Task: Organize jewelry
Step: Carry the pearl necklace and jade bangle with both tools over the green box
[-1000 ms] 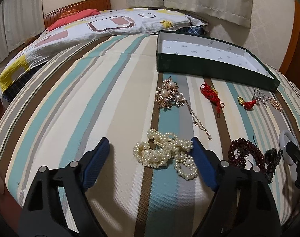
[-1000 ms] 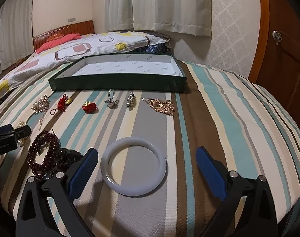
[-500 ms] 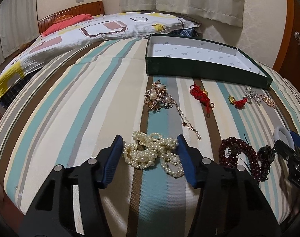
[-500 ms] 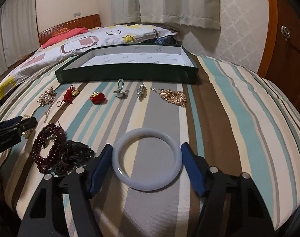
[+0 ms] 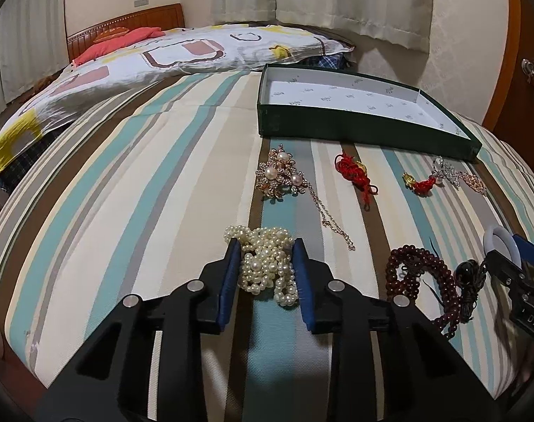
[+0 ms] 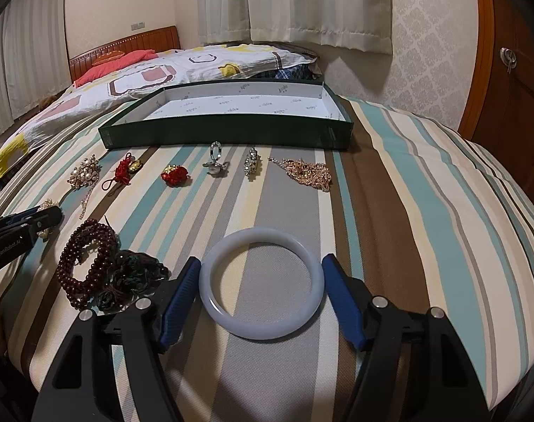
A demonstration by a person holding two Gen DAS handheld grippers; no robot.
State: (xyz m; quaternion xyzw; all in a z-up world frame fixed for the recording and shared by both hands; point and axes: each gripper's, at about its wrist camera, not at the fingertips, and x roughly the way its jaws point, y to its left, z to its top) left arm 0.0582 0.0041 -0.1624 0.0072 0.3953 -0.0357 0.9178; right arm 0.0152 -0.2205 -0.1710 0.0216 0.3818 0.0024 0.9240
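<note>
Left gripper [image 5: 266,244]: I have its jaws closing in from both sides on the pearl necklace [image 5: 265,263], and the blue pads now press into the heap, which is bunched between them on the striped bedspread [image 5: 133,190]. So it is pinching the pearls.

Right gripper [image 6: 261,262]: its jaws closed partway a moment ago. The white bangle [image 6: 261,283] lies flat between the pads. The left pad sits against the rim; on the right I see a thin gap, so I cannot tell if the grip is firm.

Layout, from the right wrist view: dark red bead bracelet [image 6: 86,263] lies left of the bangle, with a dark tangled cord piece [image 6: 129,276] touching it. Farther off, a row runs left to right: pearl brooch with chain [image 6: 84,174], red knot charm [image 6: 124,172], second red charm [image 6: 175,175], silver ring [image 6: 216,160], crystal clip [image 6: 252,161], gold chain piece [image 6: 311,174].

The green box [image 6: 228,133] with white lining stands beyond the row, open. Beyond it lies a patterned quilt [image 6: 182,66].
</note>
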